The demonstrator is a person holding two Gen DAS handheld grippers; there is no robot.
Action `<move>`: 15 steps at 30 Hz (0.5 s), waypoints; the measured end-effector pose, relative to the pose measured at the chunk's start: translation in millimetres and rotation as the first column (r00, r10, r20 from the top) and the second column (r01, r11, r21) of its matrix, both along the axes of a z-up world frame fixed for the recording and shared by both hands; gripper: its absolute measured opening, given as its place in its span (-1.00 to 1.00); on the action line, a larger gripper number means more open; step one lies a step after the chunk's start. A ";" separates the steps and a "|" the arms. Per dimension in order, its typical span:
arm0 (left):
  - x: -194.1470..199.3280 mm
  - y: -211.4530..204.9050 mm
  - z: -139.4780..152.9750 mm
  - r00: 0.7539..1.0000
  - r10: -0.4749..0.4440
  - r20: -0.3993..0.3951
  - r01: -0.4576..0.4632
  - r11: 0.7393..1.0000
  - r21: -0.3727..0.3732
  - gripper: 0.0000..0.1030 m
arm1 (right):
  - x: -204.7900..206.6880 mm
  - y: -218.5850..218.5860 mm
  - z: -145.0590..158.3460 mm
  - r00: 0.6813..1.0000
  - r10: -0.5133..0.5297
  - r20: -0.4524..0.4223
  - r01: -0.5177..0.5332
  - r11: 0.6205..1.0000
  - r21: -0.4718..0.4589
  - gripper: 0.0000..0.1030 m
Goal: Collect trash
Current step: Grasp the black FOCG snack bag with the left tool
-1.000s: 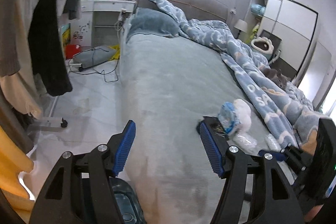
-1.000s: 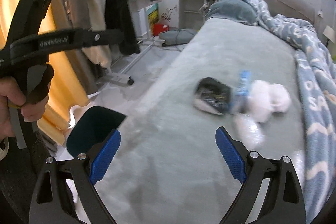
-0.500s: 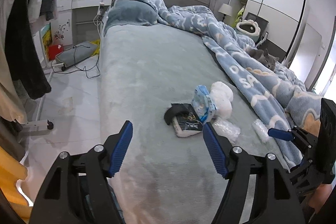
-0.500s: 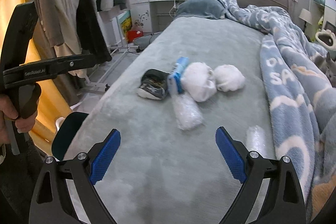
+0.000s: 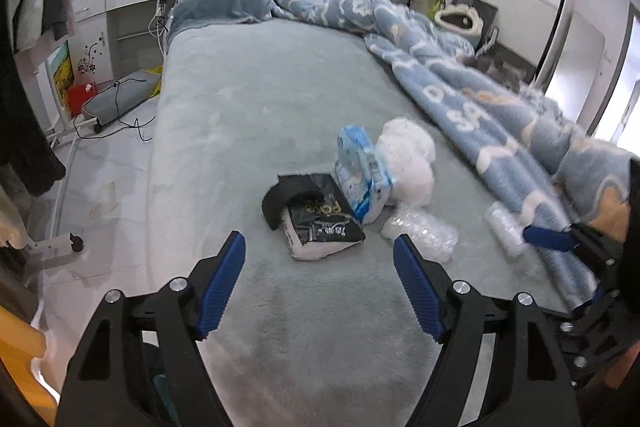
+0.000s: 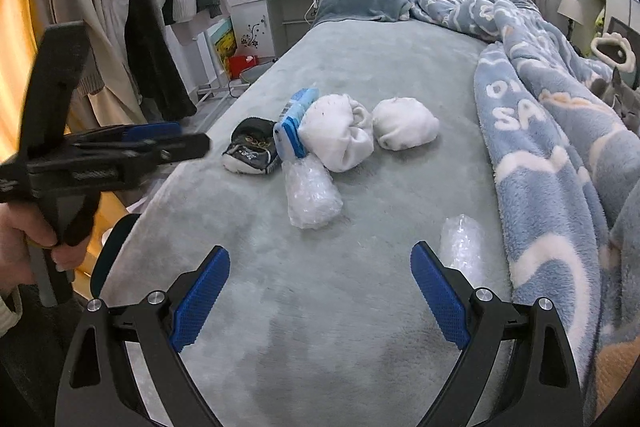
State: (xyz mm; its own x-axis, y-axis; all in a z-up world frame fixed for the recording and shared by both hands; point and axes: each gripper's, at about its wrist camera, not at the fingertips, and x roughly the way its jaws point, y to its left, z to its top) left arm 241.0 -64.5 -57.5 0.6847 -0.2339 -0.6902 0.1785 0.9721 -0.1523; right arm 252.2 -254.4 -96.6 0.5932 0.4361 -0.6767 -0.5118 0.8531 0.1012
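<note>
You are on the approach: both tongs, left tongs (image 5: 319,263) just widened and right tongs (image 6: 320,281), gape empty. The black packet (image 5: 320,223) lies on the bed (image 5: 260,99) just ahead of the left; lower and close on it.

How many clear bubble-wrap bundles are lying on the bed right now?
2. One clear bubble-wrap bundle touches the blue packet; the other lies beside the blue blanket. More may hide under it.

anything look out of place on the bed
Yes: litter sits mid-bed: a black wrapper, a blue packet propped against white wads, and two crumpled clear plastic pieces. The blanket is bunched aside.
</note>
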 end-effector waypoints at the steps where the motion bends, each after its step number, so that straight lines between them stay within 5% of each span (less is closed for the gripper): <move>1: 3.3 -3.3 -4.4 1.000 -0.004 -0.009 0.004 1.000 0.006 0.53 | -0.3 -0.1 -1.0 1.000 0.001 0.000 -0.001 1.000 -0.001 0.80; 15: 43.1 -22.2 -44.1 0.995 0.014 -0.100 -0.012 1.000 0.021 0.37 | 7.5 -23.1 -18.6 0.999 -0.010 -0.035 0.010 1.000 0.004 0.80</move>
